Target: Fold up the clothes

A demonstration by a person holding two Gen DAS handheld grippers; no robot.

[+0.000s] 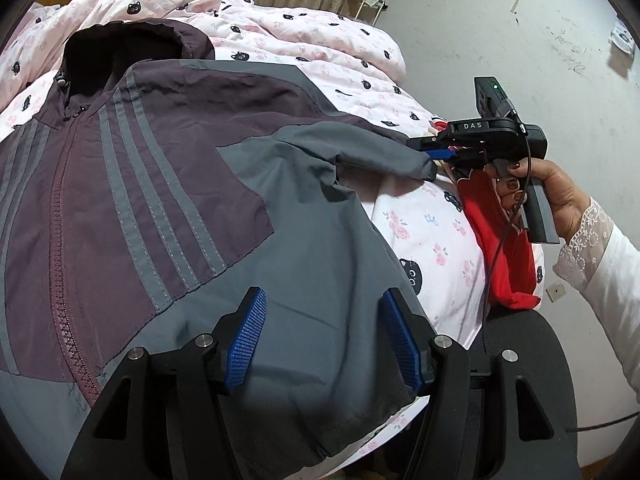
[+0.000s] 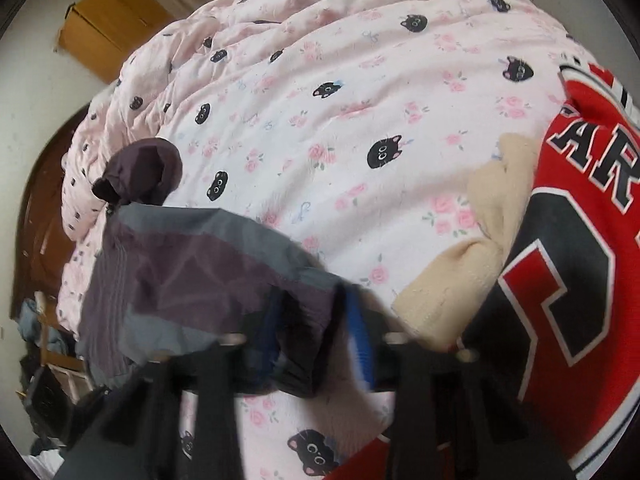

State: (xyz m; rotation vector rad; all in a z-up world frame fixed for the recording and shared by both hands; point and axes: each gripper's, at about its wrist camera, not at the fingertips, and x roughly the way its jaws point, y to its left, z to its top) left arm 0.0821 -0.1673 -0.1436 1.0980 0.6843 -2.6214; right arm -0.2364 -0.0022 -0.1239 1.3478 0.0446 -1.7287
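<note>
R gripper (image 1: pixel 434 156) is clamped on the jacket (image 1: pixel 168 184) cuff (image 1: pixel 420 164) to swing the sleeve in; L gripper (image 1: pixel 324 340) hovers w/ jaws apart above the hem, prob to pin it.

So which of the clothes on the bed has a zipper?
The purple and grey jacket, zipped down its front; the red jersey beside it shows only lettering and a number.
</note>
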